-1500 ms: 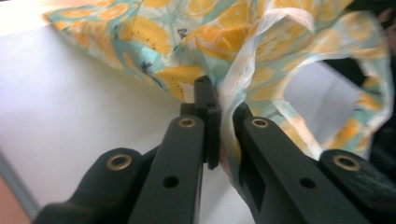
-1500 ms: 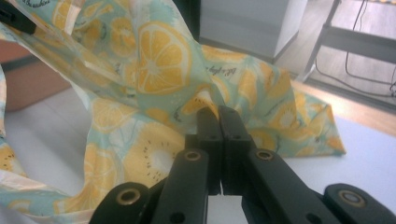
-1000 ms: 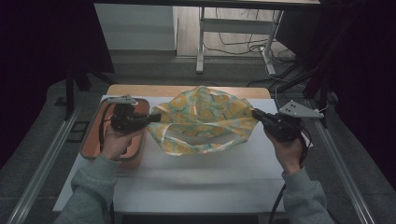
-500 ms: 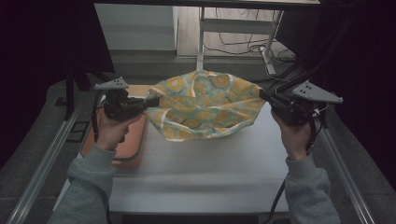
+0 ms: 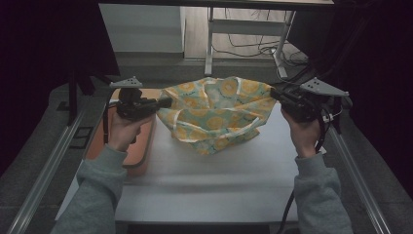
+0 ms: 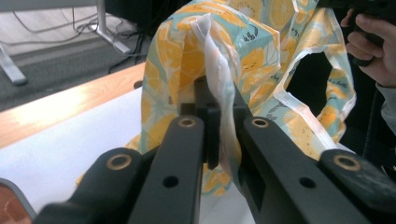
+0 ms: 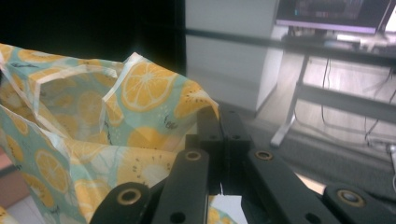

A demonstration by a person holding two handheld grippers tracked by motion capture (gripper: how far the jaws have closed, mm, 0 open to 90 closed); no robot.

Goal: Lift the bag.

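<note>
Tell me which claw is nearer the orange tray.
Left. The left claw hangs just above the orange tray at the table's left edge, shut on the lemon-print bag. The right claw grips the bag's opposite side, across the table.

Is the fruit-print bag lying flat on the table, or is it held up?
Held up. The bag hangs stretched between the left gripper and the right gripper, each shut on an edge; whether its bottom touches the table is unclear.

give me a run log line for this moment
left gripper shut on bag | right gripper shut on bag | bag hangs above table
</note>
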